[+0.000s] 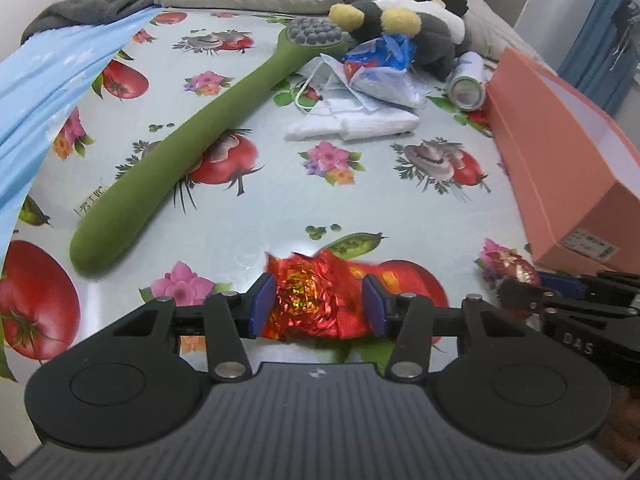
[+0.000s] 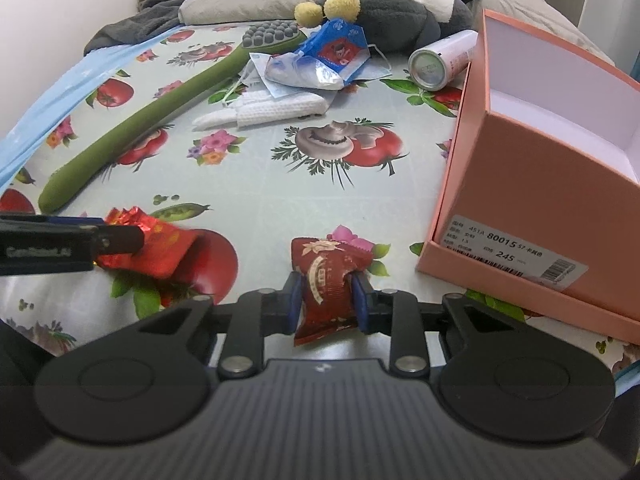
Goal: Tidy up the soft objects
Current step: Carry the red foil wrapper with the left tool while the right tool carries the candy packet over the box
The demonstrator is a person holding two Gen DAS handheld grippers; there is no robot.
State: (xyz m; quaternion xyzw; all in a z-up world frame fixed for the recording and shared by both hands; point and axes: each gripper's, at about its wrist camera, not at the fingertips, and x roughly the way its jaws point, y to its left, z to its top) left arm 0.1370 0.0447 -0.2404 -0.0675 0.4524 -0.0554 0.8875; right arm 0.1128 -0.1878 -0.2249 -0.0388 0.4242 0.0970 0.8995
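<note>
Progress looks early: both tools are only now taking hold of their first pieces, and the open salmon-pink cardboard box (image 2: pixel 532 184), up and to the right of the right gripper, shows only a bare white interior as far as the pictures reach.

Farthest left of the tools lies the long green soft-handled massage brush with grey nubs (image 1: pixel 188 152), untouched on the vegetable-print tablecloth (image 1: pixel 280 208). The left gripper (image 1: pixel 320 306) has its blue pads against both sides of a crinkled red foil packet (image 1: pixel 316 300), half-spread around its bulk; the packet looks pinched, though still low over the cloth. The right gripper (image 2: pixel 326 300) has its pads set narrower, nipping the waist of a dark red printed snack packet (image 2: pixel 326 284), which stands up between them.

Ahead of both tools, well apart, a heap waits: a folded white waffle-weave cloth (image 2: pixel 276 114), a blue-and-white crumpled plastic bag (image 2: pixel 324 60), a grey and yellow plush toy (image 2: pixel 380 8), and a pale cylindrical can (image 2: pixel 440 60) lying just beside the box.

By my reading, two packets are in hand, none boxed, and the far heap remains entirely.
</note>
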